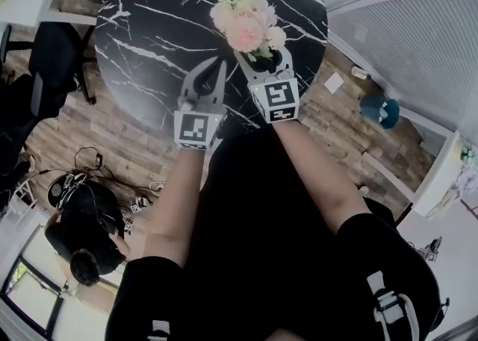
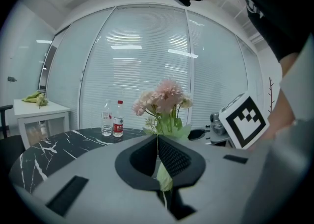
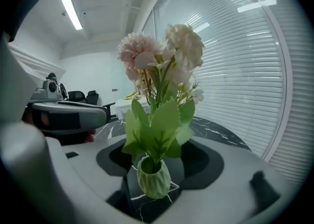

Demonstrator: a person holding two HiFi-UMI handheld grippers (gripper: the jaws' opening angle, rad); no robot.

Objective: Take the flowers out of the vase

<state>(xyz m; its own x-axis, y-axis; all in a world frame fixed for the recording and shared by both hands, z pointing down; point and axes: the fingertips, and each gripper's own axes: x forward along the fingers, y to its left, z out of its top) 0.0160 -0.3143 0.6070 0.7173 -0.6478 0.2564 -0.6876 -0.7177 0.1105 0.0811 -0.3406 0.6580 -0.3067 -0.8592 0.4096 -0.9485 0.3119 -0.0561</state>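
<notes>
The right gripper (image 1: 263,60) has its fingers spread around the green vase (image 3: 153,179) of pink flowers (image 3: 159,54) on the marble tabletop (image 1: 149,33), while the left gripper (image 1: 216,68), fingers pressed together, hovers just beside.

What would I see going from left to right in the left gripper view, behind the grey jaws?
small white table → clear bottle → red-labelled bottle → pink flowers → black-and-white marker cube

Office: blind-covered glass walls (image 2: 142,71), black swivel chair (image 1: 51,63), white desk (image 2: 41,111).
</notes>
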